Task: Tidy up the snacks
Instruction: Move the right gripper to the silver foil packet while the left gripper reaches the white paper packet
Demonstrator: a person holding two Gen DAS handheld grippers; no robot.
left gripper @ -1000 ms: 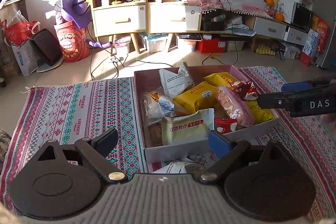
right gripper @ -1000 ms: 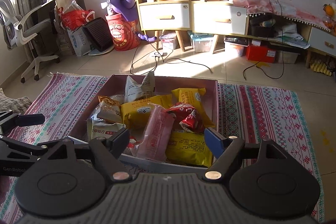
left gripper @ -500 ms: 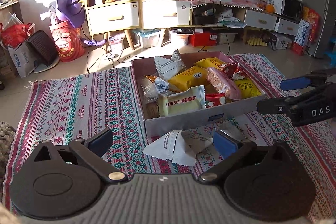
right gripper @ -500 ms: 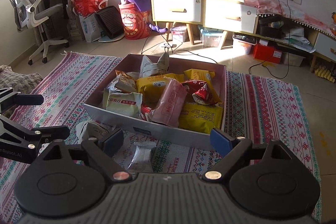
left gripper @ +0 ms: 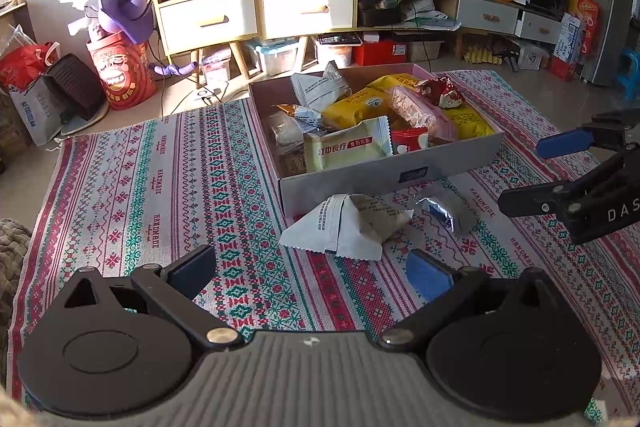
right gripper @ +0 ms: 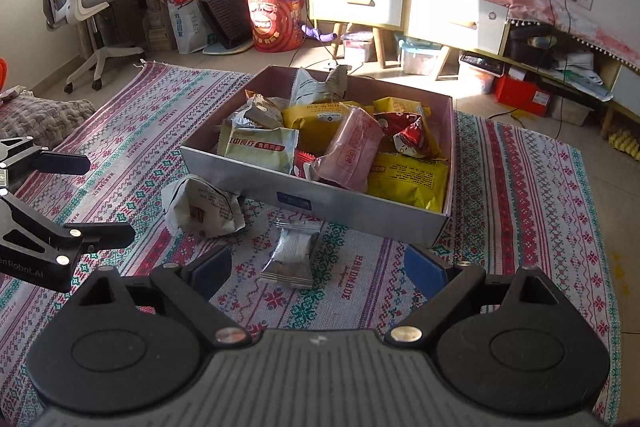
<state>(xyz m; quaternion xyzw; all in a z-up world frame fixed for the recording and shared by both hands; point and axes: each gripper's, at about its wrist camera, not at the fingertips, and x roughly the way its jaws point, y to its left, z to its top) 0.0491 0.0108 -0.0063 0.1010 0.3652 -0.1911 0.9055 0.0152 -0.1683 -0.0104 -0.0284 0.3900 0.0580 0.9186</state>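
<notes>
With both the left tongs and right tongs spread wide and empty, the silver packet and grey pouch left on the rug beside the box could be crushed or pushed away if approached carelessly.

The rug has the word "HANDMADE" sewn on it many times; one is just ahead of the right gripper's open jaws. The right gripper, seen off to the right of the left gripper's jaws, shows "DAS". The left gripper, seen left of the right jaws, shows "nRobot.AI".
</notes>
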